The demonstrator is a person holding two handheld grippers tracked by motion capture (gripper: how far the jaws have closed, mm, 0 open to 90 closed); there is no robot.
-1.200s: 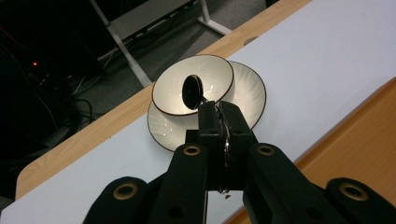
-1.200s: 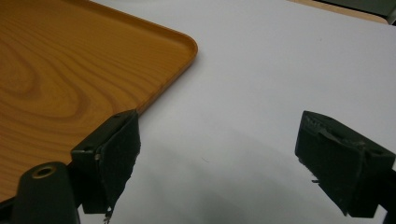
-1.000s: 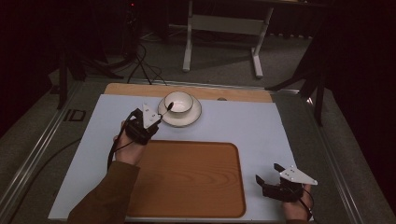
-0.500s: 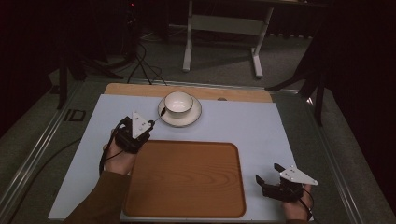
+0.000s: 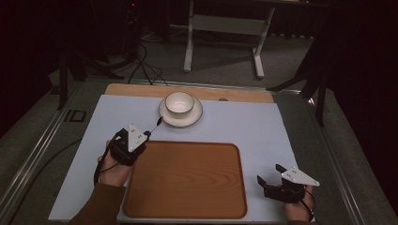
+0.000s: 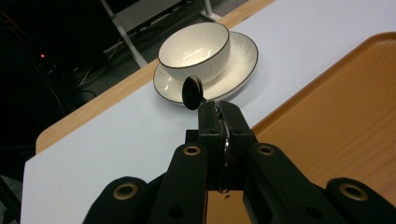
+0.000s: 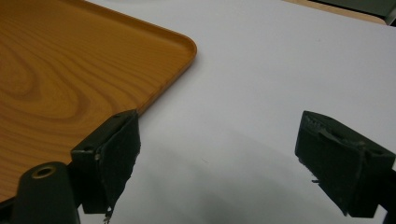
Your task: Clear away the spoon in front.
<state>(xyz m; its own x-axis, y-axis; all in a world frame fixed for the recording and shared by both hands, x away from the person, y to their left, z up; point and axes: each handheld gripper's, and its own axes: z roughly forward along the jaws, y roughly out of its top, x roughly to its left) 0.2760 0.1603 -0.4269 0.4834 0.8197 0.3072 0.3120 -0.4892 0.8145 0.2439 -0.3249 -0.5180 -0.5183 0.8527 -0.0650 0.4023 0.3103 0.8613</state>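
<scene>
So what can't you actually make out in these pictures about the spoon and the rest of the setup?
- Spoon handle: left gripper view, hidden between the closed jaws of the left hand-held gripper.
- Same spoon: high view, too small to tell its shape.
- Saucer centre: both views, covered by the bowl.
- Tray: right gripper view, cut off at the frame's left and top edges.

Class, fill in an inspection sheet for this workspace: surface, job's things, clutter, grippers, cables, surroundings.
Surface: pale sheet over a wooden table.
Job's things: black spoon; white bowl on saucer; wooden tray with nothing on it.
Clutter: nothing seen.
Grippers: left gripper shut on the spoon, lifted short of the saucer; right gripper open over the sheet beside the tray.
Cables: black cables on the floor behind the table.
Surroundings: dark room, white stand behind.
</scene>
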